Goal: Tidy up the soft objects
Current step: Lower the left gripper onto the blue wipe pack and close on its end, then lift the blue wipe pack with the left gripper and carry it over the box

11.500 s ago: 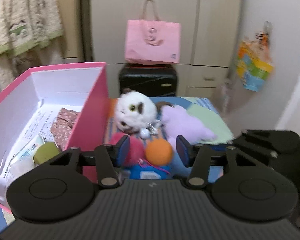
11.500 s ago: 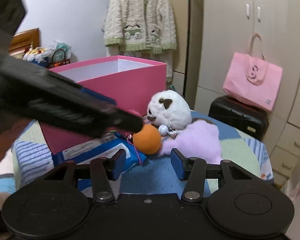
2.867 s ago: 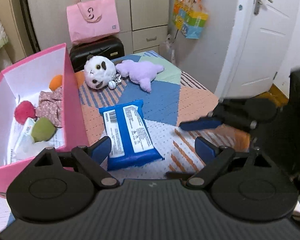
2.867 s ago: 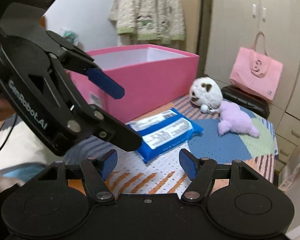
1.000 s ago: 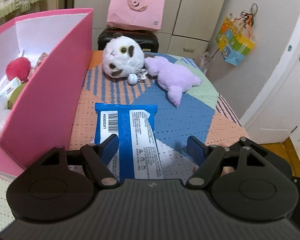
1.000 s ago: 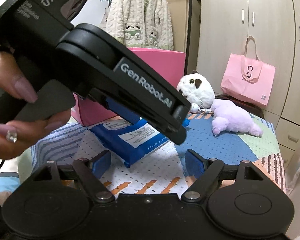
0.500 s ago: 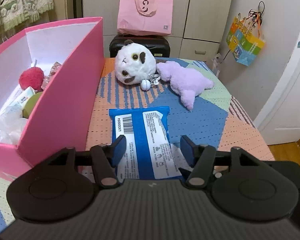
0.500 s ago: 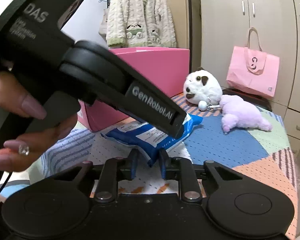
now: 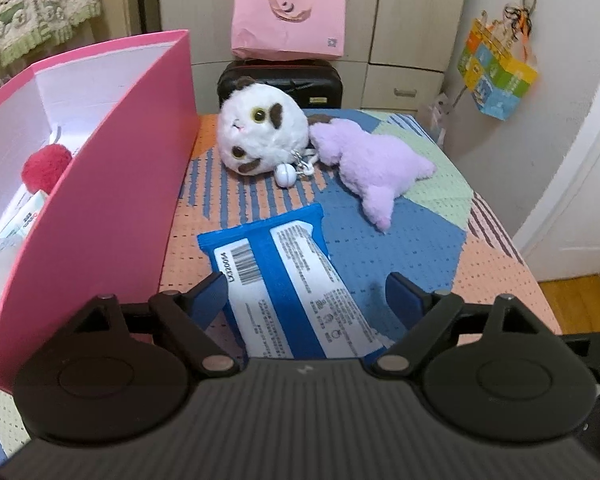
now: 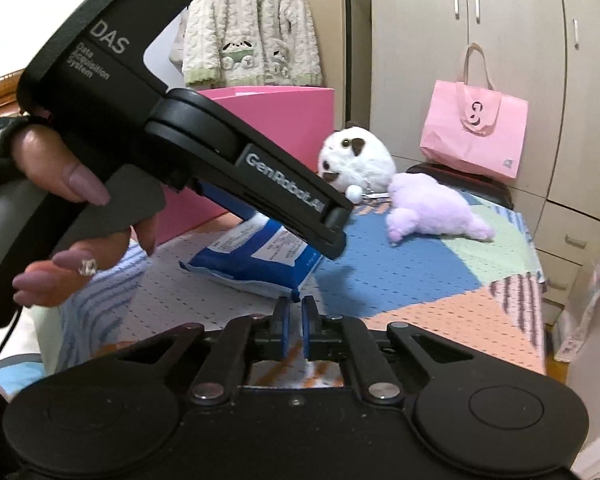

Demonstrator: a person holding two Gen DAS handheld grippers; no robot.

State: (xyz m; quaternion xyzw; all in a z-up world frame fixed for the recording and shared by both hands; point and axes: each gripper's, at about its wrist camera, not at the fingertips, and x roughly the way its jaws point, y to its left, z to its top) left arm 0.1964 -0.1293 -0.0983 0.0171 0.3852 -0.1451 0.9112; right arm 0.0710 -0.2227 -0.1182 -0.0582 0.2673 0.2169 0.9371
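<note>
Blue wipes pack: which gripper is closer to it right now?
Right. The right gripper is pinched shut on the near corner of the blue wipes pack. The left gripper hangs open over the pack, its fingers on either side, not visibly touching.

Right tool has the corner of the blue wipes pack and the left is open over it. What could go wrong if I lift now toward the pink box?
1. The right tool pinches only the corner seam of the blue wipes pack; the pack may slip out or tear.
2. The left tool is open around the pack, not gripping, so it gives no support.
3. The pink box wall is tall and close; a sagging pack could catch it.
</note>
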